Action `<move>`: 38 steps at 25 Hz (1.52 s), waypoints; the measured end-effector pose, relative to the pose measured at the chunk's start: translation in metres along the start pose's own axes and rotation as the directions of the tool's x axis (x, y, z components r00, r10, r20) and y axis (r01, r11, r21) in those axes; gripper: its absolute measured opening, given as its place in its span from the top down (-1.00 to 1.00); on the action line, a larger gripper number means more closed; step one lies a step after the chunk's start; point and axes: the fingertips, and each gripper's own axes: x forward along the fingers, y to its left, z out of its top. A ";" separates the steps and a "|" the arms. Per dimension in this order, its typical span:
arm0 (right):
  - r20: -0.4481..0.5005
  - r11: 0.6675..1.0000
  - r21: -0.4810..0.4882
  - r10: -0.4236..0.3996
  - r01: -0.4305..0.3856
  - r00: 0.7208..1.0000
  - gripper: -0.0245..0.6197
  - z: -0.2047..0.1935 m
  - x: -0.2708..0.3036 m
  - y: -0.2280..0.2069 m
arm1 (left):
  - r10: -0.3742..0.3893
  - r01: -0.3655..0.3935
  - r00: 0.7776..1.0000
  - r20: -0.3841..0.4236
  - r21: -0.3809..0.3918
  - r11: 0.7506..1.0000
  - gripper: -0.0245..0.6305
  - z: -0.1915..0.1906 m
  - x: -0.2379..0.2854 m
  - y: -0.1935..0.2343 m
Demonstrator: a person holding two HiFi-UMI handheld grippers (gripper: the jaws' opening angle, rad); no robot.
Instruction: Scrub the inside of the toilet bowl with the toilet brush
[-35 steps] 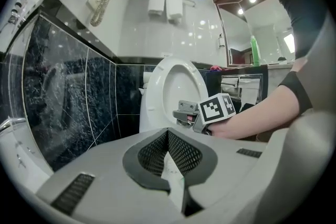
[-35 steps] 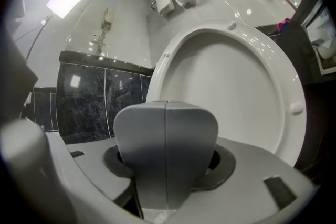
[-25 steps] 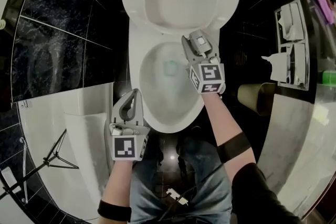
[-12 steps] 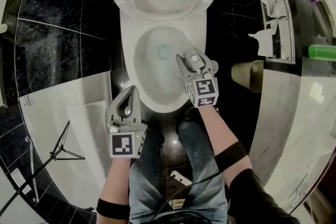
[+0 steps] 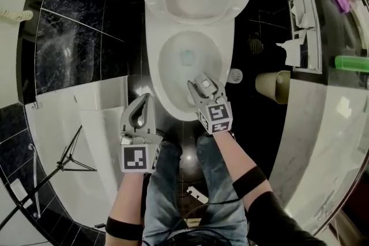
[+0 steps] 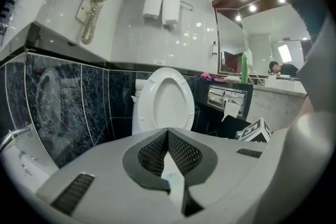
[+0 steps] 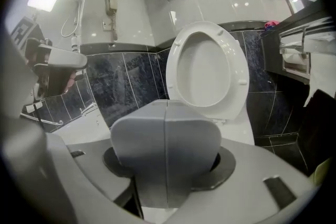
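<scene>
Presently no toilet brush in either grip | right gripper (image 5: 199, 85) jaws together, empty, tips over toilet bowl (image 5: 170, 75) near rim | left gripper (image 5: 147, 100) closed, beside the bowl | I'd fetch the brush first, perhaps that white round thing (image 5: 234, 75) right of tips.

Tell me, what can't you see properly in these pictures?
- Toilet brush: in no view.
- Toilet bowl front inside: head view, covered by the right tool.
- Bowl: right gripper view, hidden behind that tool's closed jaws.
- Round white thing beside the toilet: head view, too small.
</scene>
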 end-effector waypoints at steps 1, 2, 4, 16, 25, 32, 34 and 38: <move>0.000 1.000 0.002 0.012 -0.012 1.000 0.13 0.001 0.004 0.008 | 0.003 -0.003 1.000 0.004 -0.003 1.000 0.93 0.000 -0.001 0.003; 0.001 1.000 0.012 0.023 -0.023 1.000 0.13 0.003 0.009 0.015 | 0.006 -0.006 1.000 0.006 -0.004 1.000 0.93 -0.001 -0.002 0.007; 0.014 0.998 0.050 0.039 -0.040 0.999 0.13 0.008 0.020 0.027 | 0.012 -0.012 1.000 0.006 -0.006 1.000 0.93 -0.003 -0.004 0.014; 0.117 0.995 0.065 0.071 -0.079 0.991 0.13 0.047 0.096 0.053 | 0.064 -0.064 0.997 0.037 -0.008 0.998 0.93 -0.015 -0.001 0.052; 0.250 0.996 0.030 0.069 -0.079 0.966 0.13 0.103 0.159 0.018 | 0.099 -0.099 0.993 0.071 0.002 0.995 0.93 -0.037 0.023 0.065; 0.347 0.998 0.061 0.001 -0.024 0.938 0.13 0.134 0.171 -0.042 | 0.103 -0.103 0.992 0.075 0.000 0.995 0.93 -0.054 0.047 0.054; 0.364 0.998 0.067 -0.021 -0.003 0.931 0.13 0.139 0.167 -0.059 | 0.096 -0.096 0.993 0.075 0.004 0.995 0.93 -0.056 0.052 0.048; 0.386 0.996 0.057 -0.081 0.064 0.919 0.13 0.144 0.149 -0.102 | 0.073 -0.076 0.994 0.086 0.031 0.997 0.93 -0.054 0.064 0.034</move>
